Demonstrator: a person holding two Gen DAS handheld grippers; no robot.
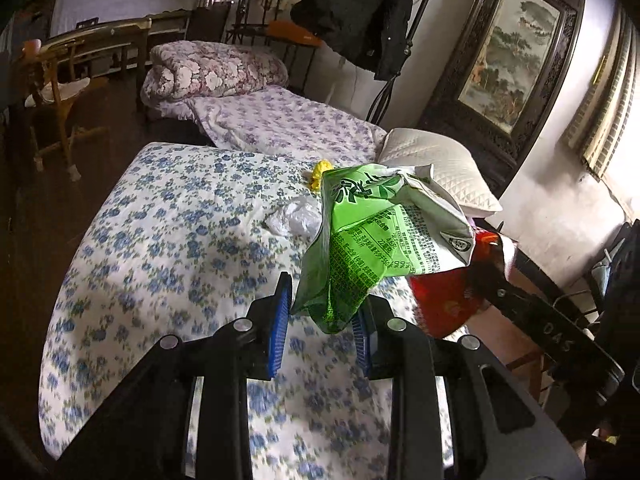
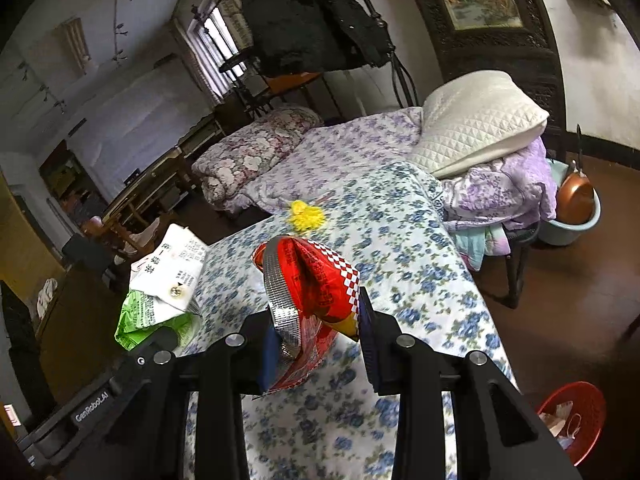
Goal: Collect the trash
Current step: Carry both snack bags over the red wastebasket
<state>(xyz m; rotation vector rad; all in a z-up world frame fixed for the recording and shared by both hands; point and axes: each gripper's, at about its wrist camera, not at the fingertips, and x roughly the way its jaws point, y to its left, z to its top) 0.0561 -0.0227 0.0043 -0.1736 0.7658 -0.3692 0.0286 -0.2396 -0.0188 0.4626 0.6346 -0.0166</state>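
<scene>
Pinching a green wrapper (image 1: 372, 248) by its lower tail, the left gripper (image 1: 324, 320) has its blue pads only loosely closed on thin film; a gap shows beside the left pad, so the hold looks shallow. The right gripper (image 2: 316, 336) is clamped on a red wrapper (image 2: 316, 280) at its crimped silver edge, and that grip looks fuller.

Both grippers hang above the bed (image 1: 168, 240), side by side and pointing along it toward the pillow (image 1: 436, 168). They are tilted slightly down, with the wrappers standing up out of the jaws. In the right view the green wrapper (image 2: 164, 292) sits just left of the red one, close but apart.

The main risk is the green wrapper slipping out during the carry, since so little of it is caught and the film is slick. A quick swing toward the red bin (image 2: 576, 416), on the floor to the right of the bed, could shake it loose. With both hands full and close together, the wrappers could also brush and tug each other free.

Farther up the bed, a crumpled clear bag (image 1: 292, 216) and a yellow scrap (image 1: 320, 174) lie uncollected. The trash is thus split between the grippers, the bed and the bin, which already holds some litter.
</scene>
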